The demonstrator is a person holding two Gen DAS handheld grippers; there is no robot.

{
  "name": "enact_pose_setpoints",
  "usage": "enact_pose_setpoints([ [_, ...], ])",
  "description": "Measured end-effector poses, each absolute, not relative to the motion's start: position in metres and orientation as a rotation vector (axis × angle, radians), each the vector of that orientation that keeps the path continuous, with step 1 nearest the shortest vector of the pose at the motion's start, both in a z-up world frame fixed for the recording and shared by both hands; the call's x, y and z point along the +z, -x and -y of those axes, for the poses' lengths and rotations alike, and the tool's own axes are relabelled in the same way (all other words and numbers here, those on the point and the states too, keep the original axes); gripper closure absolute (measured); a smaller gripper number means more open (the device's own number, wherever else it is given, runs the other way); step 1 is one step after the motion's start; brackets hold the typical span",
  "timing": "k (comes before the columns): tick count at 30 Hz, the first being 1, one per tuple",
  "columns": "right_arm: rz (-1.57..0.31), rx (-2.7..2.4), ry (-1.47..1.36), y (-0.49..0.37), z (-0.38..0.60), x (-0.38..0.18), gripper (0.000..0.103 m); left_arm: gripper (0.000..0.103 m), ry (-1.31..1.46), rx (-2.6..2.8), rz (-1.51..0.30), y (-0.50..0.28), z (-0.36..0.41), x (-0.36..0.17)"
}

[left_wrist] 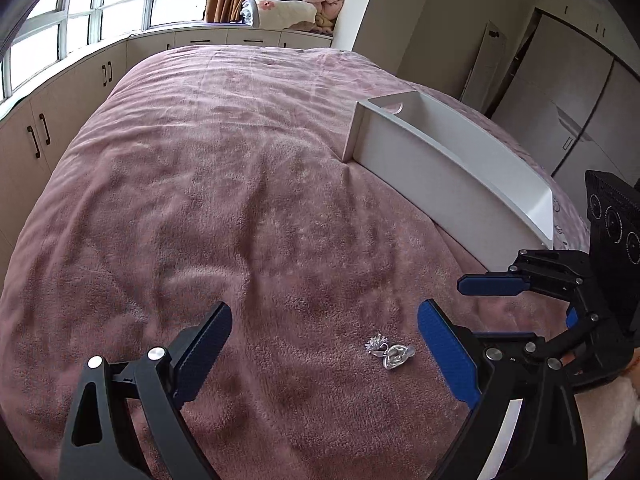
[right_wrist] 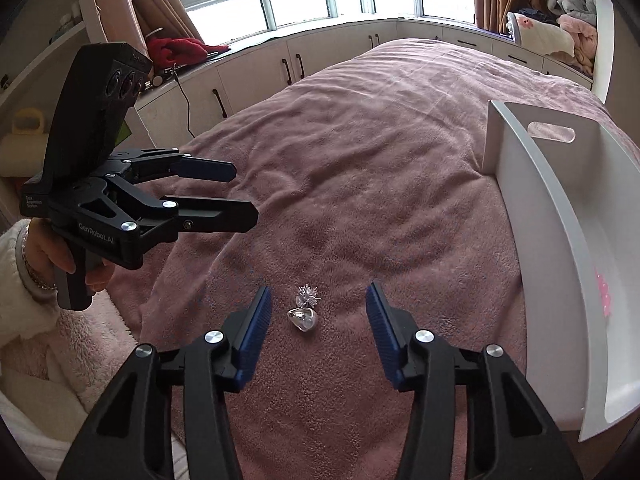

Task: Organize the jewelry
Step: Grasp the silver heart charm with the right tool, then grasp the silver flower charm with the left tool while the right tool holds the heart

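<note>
Two small silver jewelry pieces lie together on the pink blanket: a spiky sparkly piece (right_wrist: 308, 295) and a rounded shiny silver piece (right_wrist: 303, 319). In the left wrist view they lie low right, the spiky piece (left_wrist: 375, 344) beside the rounded one (left_wrist: 396, 356). My right gripper (right_wrist: 319, 300) is open, its blue-padded fingers on either side of the pieces, just short of them. My left gripper (left_wrist: 325, 318) is open and empty, with the jewelry near its right finger. From the right wrist view the left gripper (right_wrist: 242, 192) hovers above the blanket to the left.
A white tray (right_wrist: 560, 248) with a handle slot stands on the bed at the right, with small pink items (right_wrist: 602, 292) inside; it also shows in the left wrist view (left_wrist: 440, 168). Cabinets (right_wrist: 256, 76) and windows ring the bed. The pink blanket (left_wrist: 224, 184) spreads ahead.
</note>
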State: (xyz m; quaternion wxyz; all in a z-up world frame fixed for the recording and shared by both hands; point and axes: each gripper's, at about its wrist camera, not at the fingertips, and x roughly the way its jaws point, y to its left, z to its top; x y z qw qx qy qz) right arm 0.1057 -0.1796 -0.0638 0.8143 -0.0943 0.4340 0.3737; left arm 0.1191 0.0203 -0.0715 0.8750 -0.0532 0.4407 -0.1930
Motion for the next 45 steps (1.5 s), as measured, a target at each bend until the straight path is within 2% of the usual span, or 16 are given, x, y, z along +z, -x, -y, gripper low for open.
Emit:
enact_pose_setpoints([
  [2, -0.961, 0.815, 0.206, -0.109, 0.177, -0.075, 0.061, 0.008, 0.129, -0.414, -0.939, -0.121, -0.019, -0.081],
  [10, -1.044, 0.869, 0.262, -0.114, 0.159, -0.102, 0.063, 0.008, 0.153, -0.431, -0.973, -0.123, -0.018, -0.104],
  [11, -1.05, 0.875, 0.27, -0.115, 0.157, -0.105, 0.066, 0.008, 0.154, -0.422, -0.978, -0.124, -0.019, -0.107],
  [15, -1.089, 0.884, 0.3, -0.117, 0.149, -0.119, 0.087, 0.008, 0.2, -0.37, -0.999, -0.124, -0.028, -0.118],
  [19, -1.093, 0.873, 0.285, -0.121, 0.154, -0.118, 0.087, 0.008, 0.259, -0.377, -0.987, -0.124, -0.031, -0.119],
  [31, -1.069, 0.684, 0.358, -0.133, 0.181, -0.11, 0.087, 0.008, 0.042, -0.488, -0.952, -0.114, 0.02, -0.116],
  [33, -1.069, 0.676, 0.365, -0.134, 0.181, -0.111, 0.087, 0.02, -0.013, -0.475, -0.958, -0.114, 0.03, -0.121],
  [34, -1.071, 0.675, 0.363, -0.134, 0.181, -0.111, 0.087, 0.036, -0.043, -0.466, -0.972, -0.115, 0.035, -0.125],
  [35, -1.071, 0.674, 0.364, -0.133, 0.18, -0.112, 0.087, 0.048, -0.074, -0.454, -0.978, -0.115, 0.04, -0.129],
  [39, -1.072, 0.674, 0.359, -0.133, 0.179, -0.112, 0.087, 0.066, -0.14, -0.403, -0.961, -0.114, 0.04, -0.131],
  [40, -1.073, 0.674, 0.354, -0.133, 0.18, -0.112, 0.087, 0.076, -0.133, -0.395, -0.965, -0.115, 0.036, -0.13],
  [41, -1.072, 0.674, 0.348, -0.133, 0.18, -0.111, 0.087, 0.08, -0.117, -0.389, -0.971, -0.117, 0.032, -0.129],
  [45, -1.062, 0.668, 0.315, -0.133, 0.186, -0.107, 0.087, 0.08, -0.089, -0.342, -0.968, -0.12, 0.014, -0.12],
])
